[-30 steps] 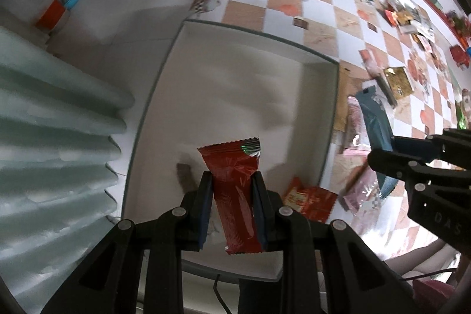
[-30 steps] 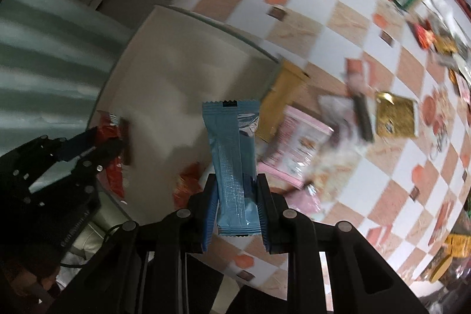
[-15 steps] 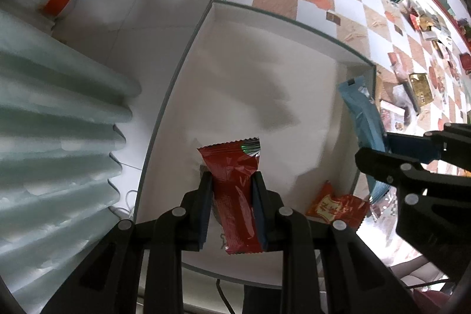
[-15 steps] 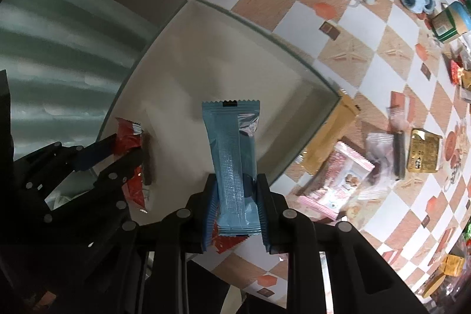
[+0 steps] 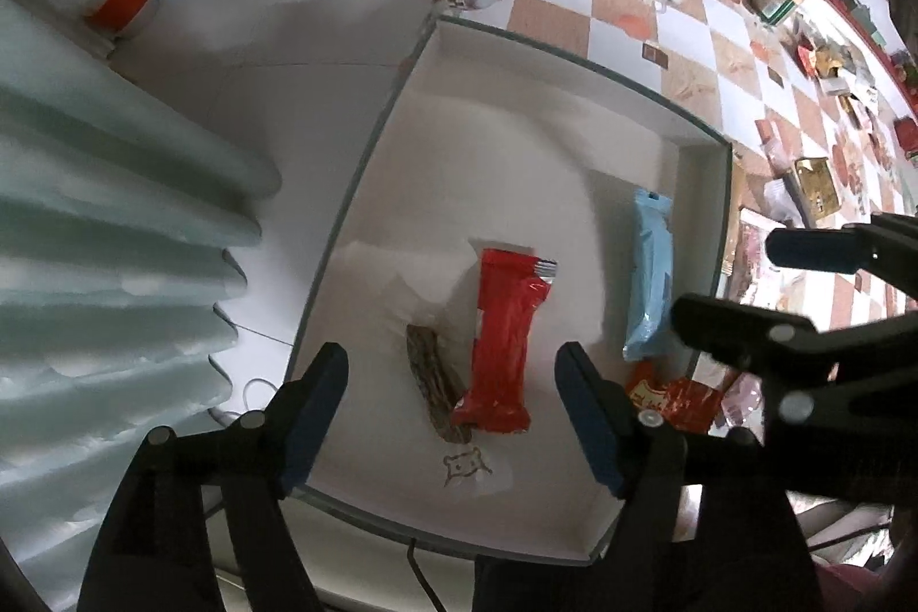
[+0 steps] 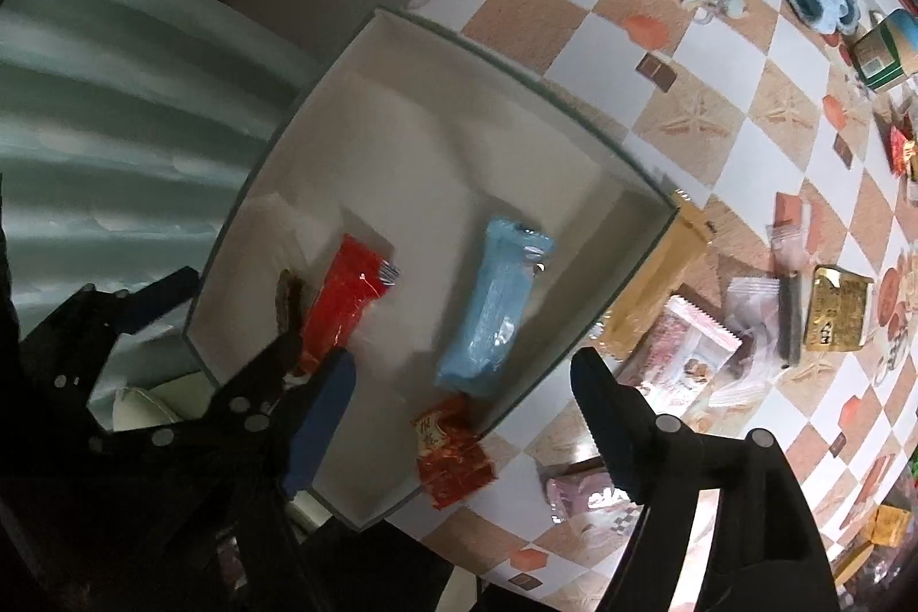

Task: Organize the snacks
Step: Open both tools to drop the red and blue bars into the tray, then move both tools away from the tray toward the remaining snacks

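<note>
Both grippers, left [image 5: 450, 408] and right [image 6: 462, 417], we find opening, nothing between their jaws. Red packet [image 5: 505, 342] and blue packet [image 5: 651, 285] lie inside the white box [image 5: 516, 124], brown stick [image 5: 436, 391] touching the red.

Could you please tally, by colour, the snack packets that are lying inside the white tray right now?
Red long packet: 1
Light blue packet: 1
Dark brown stick packet: 1
Small red-orange packet: 1
Total inside the white tray: 4
</note>
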Demonstrator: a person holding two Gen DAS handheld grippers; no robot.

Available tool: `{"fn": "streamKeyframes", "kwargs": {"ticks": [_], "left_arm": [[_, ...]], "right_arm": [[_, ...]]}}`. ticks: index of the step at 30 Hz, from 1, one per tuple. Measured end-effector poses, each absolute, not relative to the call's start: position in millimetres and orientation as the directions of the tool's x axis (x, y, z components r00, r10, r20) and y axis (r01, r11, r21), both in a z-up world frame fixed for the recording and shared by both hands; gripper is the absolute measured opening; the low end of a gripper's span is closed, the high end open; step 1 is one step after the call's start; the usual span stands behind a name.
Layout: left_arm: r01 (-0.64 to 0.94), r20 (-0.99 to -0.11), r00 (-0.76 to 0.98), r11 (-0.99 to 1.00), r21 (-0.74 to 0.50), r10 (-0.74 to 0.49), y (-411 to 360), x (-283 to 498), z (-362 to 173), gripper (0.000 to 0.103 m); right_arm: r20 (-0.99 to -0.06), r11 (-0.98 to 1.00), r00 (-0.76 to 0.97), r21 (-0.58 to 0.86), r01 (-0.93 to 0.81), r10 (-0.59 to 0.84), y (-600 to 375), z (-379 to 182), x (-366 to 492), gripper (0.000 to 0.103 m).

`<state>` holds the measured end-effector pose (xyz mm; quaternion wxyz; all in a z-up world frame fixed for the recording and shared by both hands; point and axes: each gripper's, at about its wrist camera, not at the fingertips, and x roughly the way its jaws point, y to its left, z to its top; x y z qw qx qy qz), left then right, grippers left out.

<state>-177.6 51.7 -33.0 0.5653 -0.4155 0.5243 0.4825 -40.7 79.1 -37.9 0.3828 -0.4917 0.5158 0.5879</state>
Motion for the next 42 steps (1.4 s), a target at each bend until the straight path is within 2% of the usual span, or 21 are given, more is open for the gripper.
{"fn": "streamKeyframes", "kwargs": {"ticks": [2,4,11,19,22,25,32,37,42], "left_arm": [[-0.983,-0.994,-0.015,0.179,0.035,0.11,51,-183,-30,0.078],[-0.986,-0.994,-0.011,0.164,0.029,0.11,50,-187,-28,0.078],[-0.996,-0.996,-0.007,0.093,0.016,0.092,42,-214,-26,0.078],[-0.997,-0.996,-0.018,0.077,0.024,0.085,33,-225,-25,0.078],[-0.996,-0.996,-0.025,0.084,0.033,0.085,30,-225,-24,0.078],[-0.996,-0.996,-0.028,0.087,0.036,0.083,27,-226,-23,0.078],[-0.995,-0.997,-0.037,0.094,0.044,0.07,23,-227,-27,0.078],[-0.992,-0.997,-0.047,0.111,0.054,0.067,25,-226,-28,0.078],[-0.987,-0.998,-0.036,0.151,0.045,0.061,27,-215,-31,0.078]], "right_arm": [[-0.977,-0.164,-0.207,0.212,-0.963,-0.049,75,-35,-33,0.079],[-0.983,-0.135,-0.177,0.182,-0.974,-0.048,72,-38,-18,0.103],[-0.997,-0.098,-0.054,0.06,-0.993,-0.062,44,-44,19,0.103],[-0.979,-0.192,0.122,-0.09,-0.977,-0.163,12,-79,11,0.103],[-0.975,-0.202,0.116,-0.077,-0.976,-0.191,10,-89,0,0.103],[-0.989,-0.183,0.064,-0.039,-0.982,-0.135,19,-78,-13,0.103],[-0.98,-0.226,-0.198,0.19,-0.955,0.015,49,-30,-45,0.103],[-0.983,-0.184,-0.182,0.176,-0.967,0.015,49,-28,-29,0.103],[-0.994,0.072,-0.095,0.091,-0.993,-0.048,28,-46,52,0.103]]}}
